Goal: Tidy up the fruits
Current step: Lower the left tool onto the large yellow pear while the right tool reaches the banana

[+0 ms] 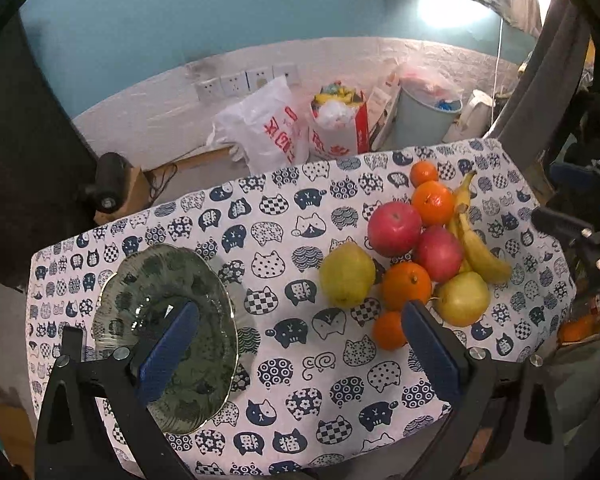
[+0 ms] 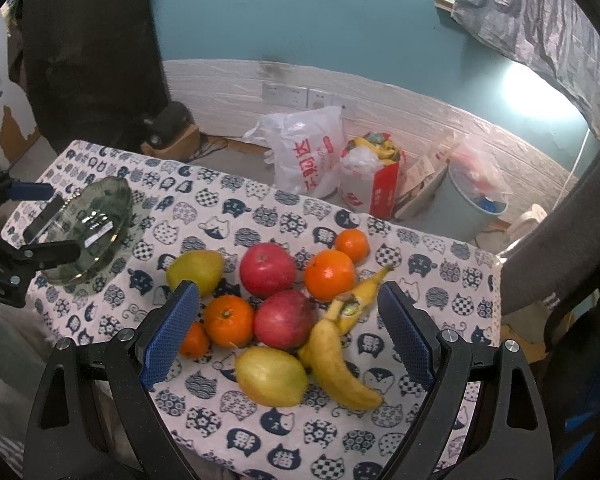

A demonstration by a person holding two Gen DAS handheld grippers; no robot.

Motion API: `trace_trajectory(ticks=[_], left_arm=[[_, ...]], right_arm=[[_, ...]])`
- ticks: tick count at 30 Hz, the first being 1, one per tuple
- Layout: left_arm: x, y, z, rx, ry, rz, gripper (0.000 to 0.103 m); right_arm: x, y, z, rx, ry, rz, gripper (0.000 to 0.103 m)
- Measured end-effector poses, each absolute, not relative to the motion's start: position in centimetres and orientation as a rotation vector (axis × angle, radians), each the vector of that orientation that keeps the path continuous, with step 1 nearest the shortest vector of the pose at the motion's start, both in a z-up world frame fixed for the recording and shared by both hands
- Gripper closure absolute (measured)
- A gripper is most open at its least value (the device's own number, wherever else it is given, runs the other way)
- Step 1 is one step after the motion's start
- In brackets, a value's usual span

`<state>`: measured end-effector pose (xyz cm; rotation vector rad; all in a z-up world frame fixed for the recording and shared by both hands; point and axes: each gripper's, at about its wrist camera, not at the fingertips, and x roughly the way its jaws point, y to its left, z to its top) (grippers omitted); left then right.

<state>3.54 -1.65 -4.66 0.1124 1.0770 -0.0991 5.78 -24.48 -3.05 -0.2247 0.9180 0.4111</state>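
A pile of fruit lies on the cat-print cloth: two red apples [image 2: 267, 269] [image 2: 284, 320], two yellow-green pears [image 2: 196, 266] [image 2: 271, 376], several oranges [image 2: 330, 275] and bananas [image 2: 340, 364]. My right gripper [image 2: 289, 292] hovers open over the pile's near side, holding nothing. An empty green glass plate [image 1: 160, 276] sits at the table's left end. Above its right half my left gripper [image 1: 300, 308] is open and empty, with one finger [image 1: 168, 352] over the plate. The same fruit pile [image 1: 396, 228] lies to its right. In the right wrist view the left gripper [image 2: 40, 204] shows over the plate [image 2: 104, 204].
The table [image 1: 292, 400] is covered by the white and blue cloth. On the floor beyond its far edge stand plastic bags [image 1: 268, 128], a red-and-white bag [image 1: 340, 120], a pale blue bin [image 1: 424, 120] and a white kettle [image 1: 476, 112]. Wall sockets [image 1: 244, 82] are behind them.
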Motion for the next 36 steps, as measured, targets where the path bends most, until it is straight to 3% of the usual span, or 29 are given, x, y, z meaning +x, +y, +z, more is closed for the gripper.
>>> trace_trajectory(ticks=[13, 20, 36], left_arm=[[6.1, -3.8, -8.9, 0.163, 1.17, -0.154, 0.001], [7.0, -4.1, -11.4, 0.159, 1.232, -0.172, 0.001], [8.9, -5.0, -14.8, 0.159, 1.304, -0.189, 0.001]], right_arm=[[8.2, -29.2, -9.5, -0.214, 1.089, 0.347, 0.015], [8.6, -30.7, -13.6, -0.222, 1.195, 0.352, 0.027], [8.5, -30.9, -17.5, -0.271, 1.289, 0.405, 0.027]])
